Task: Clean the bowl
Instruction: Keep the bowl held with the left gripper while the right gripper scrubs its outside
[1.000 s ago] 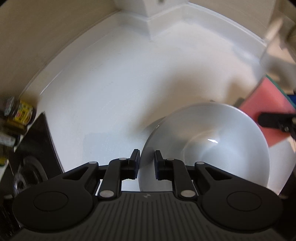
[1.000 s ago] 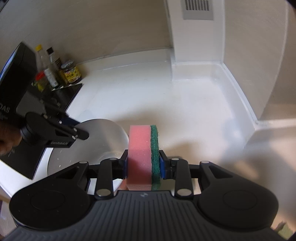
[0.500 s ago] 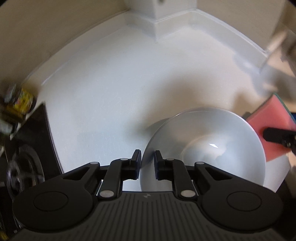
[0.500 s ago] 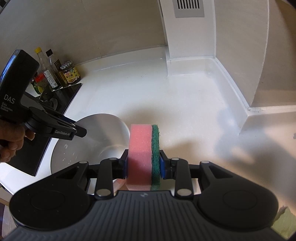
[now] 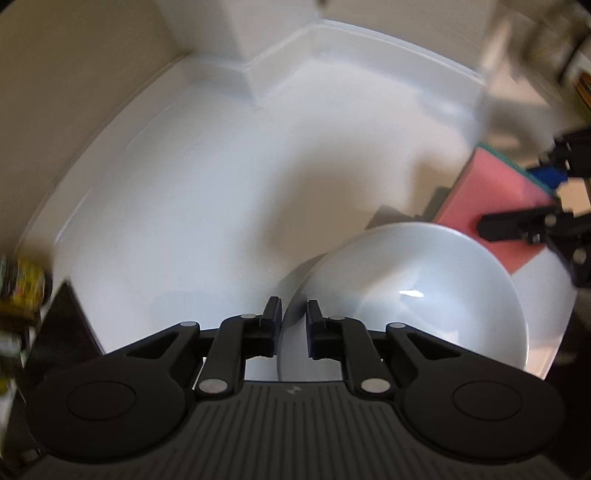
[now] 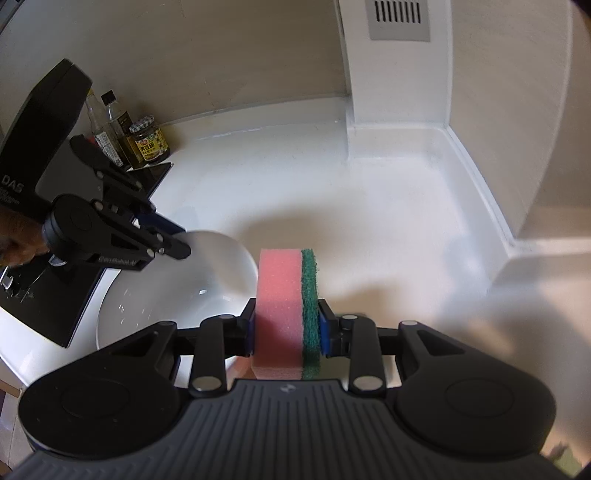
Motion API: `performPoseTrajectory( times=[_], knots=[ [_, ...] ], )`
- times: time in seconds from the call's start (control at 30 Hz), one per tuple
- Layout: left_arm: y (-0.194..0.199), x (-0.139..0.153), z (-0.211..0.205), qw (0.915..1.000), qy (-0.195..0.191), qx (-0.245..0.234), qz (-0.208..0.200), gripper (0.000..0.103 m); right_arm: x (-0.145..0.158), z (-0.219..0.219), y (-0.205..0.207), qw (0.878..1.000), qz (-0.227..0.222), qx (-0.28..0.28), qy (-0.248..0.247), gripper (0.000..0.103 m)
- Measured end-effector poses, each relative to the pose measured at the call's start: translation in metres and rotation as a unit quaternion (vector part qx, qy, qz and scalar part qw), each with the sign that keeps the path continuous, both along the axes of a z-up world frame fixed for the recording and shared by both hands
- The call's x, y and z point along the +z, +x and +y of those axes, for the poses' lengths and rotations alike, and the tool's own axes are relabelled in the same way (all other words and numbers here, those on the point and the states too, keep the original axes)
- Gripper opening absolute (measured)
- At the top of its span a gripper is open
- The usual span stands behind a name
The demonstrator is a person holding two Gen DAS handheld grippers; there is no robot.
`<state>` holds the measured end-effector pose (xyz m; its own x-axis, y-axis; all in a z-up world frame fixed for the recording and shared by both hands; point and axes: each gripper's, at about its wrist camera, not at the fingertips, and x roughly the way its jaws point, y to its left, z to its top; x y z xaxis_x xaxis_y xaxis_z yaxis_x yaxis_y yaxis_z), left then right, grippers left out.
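Note:
A white bowl (image 5: 413, 295) is tilted above the white counter, held by its rim. My left gripper (image 5: 292, 325) is shut on that rim; it also shows in the right wrist view (image 6: 173, 240) at the bowl's (image 6: 177, 291) far left edge. My right gripper (image 6: 287, 332) is shut on a pink sponge (image 6: 279, 310) with a green scouring side, upright, just right of the bowl's rim. In the left wrist view the sponge (image 5: 491, 206) sits beyond the bowl's far right edge, apart from it.
A white counter (image 6: 369, 229) runs to a white upstand and beige walls. Sauce bottles and a jar (image 6: 147, 140) stand at the back left beside a black cooktop (image 6: 55, 302). A wall vent (image 6: 400, 18) is high at the back.
Both grippers have lifted and swung a little; the bowl sits more to the right in the left view. The sponge stays beside the bowl's rim. Both grips are unchanged.

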<state>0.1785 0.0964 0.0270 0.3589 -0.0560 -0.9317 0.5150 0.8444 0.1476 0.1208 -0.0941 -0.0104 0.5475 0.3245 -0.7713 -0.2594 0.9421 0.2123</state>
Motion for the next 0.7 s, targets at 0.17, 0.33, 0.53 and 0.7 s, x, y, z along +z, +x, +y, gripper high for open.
performPoseTrajectory(
  times=[0.17, 0.33, 0.53, 0.7],
  knots=[
    [-0.015, 0.0, 0.013, 0.9893, -0.03, 0.141, -0.021, 0.015, 0.0, 0.002, 0.003, 1.0, -0.004, -0.007, -0.003, 0.027],
    [-0.028, 0.003, 0.025, 0.9787, -0.074, 0.192, -0.002, 0.014, 0.003, -0.001, -0.017, 1.0, -0.004, -0.021, -0.005, 0.027],
    [-0.027, 0.017, 0.009, 0.999, -0.022, 0.036, -0.015, 0.014, 0.004, -0.007, -0.026, 1.0, -0.006, -0.022, -0.002, 0.027],
    [-0.023, 0.018, -0.016, 0.9904, 0.033, -0.132, -0.024, 0.014, 0.004, -0.006, -0.022, 1.0, -0.01, -0.007, -0.007, 0.027]
  ],
)
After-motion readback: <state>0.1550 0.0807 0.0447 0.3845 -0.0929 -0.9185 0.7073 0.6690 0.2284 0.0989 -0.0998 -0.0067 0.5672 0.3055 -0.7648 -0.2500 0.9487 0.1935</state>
